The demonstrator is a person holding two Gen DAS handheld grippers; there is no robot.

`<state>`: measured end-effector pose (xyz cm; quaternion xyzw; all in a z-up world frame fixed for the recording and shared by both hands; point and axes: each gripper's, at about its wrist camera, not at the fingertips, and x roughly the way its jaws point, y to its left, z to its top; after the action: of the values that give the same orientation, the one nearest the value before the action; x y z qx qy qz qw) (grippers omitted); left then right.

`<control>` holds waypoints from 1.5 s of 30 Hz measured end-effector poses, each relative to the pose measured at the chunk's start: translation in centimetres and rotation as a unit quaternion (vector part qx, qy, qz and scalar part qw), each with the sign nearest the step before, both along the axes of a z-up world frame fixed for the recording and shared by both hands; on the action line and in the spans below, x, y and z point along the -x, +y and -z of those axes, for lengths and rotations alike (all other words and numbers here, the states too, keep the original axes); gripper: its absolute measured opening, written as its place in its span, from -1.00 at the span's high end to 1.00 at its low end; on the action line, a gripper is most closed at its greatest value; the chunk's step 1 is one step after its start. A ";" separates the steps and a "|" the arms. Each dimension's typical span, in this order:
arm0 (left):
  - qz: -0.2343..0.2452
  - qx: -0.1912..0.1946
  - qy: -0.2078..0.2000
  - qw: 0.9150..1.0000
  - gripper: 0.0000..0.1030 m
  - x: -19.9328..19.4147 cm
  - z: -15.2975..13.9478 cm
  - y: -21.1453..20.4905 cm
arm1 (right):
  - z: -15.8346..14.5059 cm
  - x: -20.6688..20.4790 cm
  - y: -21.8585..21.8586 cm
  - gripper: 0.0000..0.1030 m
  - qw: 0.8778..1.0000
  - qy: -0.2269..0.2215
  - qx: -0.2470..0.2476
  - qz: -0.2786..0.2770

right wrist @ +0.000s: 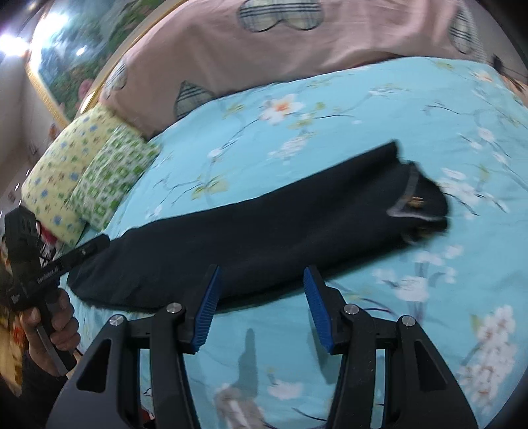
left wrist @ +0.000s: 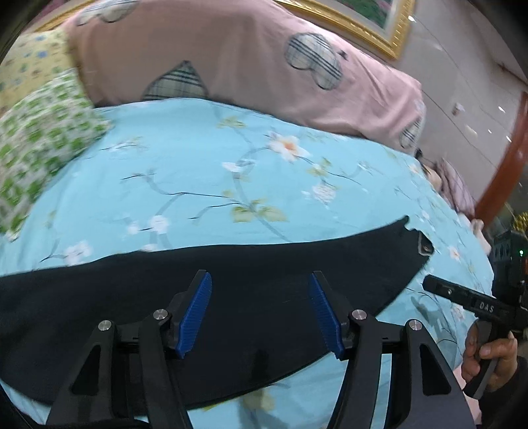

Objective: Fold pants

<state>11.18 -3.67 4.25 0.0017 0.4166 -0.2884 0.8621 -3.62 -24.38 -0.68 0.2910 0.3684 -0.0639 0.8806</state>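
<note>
Dark navy pants [left wrist: 231, 297] lie flat in a long strip on the blue floral bedsheet [left wrist: 198, 165], waistband end at the right [right wrist: 415, 204]. My left gripper [left wrist: 259, 280] is open and empty, hovering over the middle of the pants. My right gripper [right wrist: 260, 277] is open and empty, just above the near edge of the pants [right wrist: 247, 237]. In the left wrist view the right gripper [left wrist: 462, 297] shows by the waistband end. In the right wrist view the left gripper [right wrist: 82, 250] shows by the leg end.
A pink quilt [left wrist: 231, 56] with plaid patches lies across the far side of the bed. Green and yellow patterned pillows [right wrist: 89, 184] sit at the left. A gold-framed picture [left wrist: 373, 23] hangs on the wall behind.
</note>
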 end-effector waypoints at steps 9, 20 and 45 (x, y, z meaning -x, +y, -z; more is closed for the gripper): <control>0.087 -0.016 0.020 0.996 -0.30 -2.0 0.3 -7.6 | 1.1 3.2 -4.9 -0.03 0.995 0.002 -0.032 0.094; 0.201 -0.028 0.062 0.977 -0.32 -4.1 1.7 -17.8 | 3.3 3.8 -8.5 -0.05 0.984 0.011 -0.081 0.159; 0.348 -0.055 0.158 0.922 0.34 -6.8 7.6 -33.4 | 4.8 4.7 -11.0 0.76 0.979 -0.053 -0.115 0.161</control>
<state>17.93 -37.06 -3.37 0.1490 0.5359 -0.5436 0.6286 -8.33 -35.38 -5.44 0.4485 0.2743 -0.1467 0.8379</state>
